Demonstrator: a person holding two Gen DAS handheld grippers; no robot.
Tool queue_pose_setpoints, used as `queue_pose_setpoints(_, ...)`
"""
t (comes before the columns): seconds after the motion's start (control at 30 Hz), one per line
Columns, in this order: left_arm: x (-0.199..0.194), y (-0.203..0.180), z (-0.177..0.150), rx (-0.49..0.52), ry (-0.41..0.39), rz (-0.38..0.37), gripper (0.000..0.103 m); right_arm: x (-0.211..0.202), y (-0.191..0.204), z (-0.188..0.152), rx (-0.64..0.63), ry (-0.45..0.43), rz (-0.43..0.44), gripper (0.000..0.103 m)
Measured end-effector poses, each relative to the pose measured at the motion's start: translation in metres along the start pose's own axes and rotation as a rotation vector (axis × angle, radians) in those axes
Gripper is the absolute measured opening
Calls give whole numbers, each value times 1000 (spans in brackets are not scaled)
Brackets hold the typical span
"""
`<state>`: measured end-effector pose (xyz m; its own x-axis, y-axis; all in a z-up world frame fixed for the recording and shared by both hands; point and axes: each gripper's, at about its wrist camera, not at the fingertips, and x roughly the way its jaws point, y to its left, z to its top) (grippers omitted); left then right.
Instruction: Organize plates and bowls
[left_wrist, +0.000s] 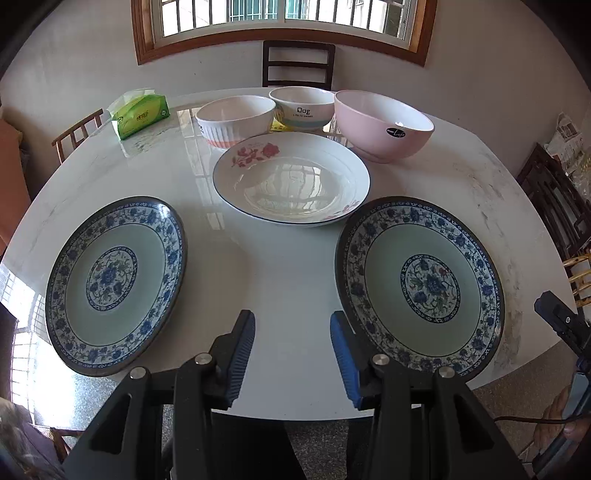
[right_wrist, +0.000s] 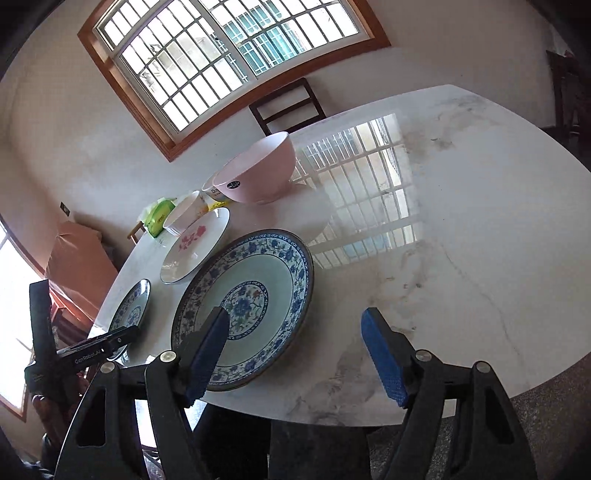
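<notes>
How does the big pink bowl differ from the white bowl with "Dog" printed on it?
The big pink bowl is wider and plain pink with a small black oval sticker; the white "Dog" bowl is smaller, with black lettering and a blue-grey band at its base. Both stand upright, look empty, and sit at the table's far side.

the word "dog" is printed in black on the side of the middle bowl (left_wrist: 302, 107), with a smaller line beneath it that is too fine to be read. a black oval sticker (left_wrist: 395, 132) is borne on the pink bowl (left_wrist: 384, 123); its white script cannot be made out for certain. "genrobot.ai" is written in white on the black body of the left gripper (right_wrist: 96, 345), seen from the right wrist. yellow print on the green tissue pack (left_wrist: 142, 115) is illegible.
</notes>
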<state>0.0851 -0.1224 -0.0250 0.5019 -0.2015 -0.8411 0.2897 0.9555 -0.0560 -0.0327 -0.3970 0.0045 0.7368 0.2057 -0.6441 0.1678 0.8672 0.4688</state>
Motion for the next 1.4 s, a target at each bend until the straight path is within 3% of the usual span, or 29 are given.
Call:
queue_pose_setpoints(0.5, 45, -28, 16, -2, 104, -36, 43, 38, -26, 8, 44, 70, 64, 72)
queue_pose_setpoints(0.9, 58, -29, 23, -13, 119, -54, 43, 62, -22, 15, 39, 108, 115, 72)
queue_pose_setpoints(1.03, 60, -28, 21, -32, 141, -105, 43, 68, -18, 17, 26, 121, 135, 72)
queue_pose_setpoints(1.4, 59, -32, 21, -15, 130, -109, 43, 73, -16, 18, 25, 146, 191, 72)
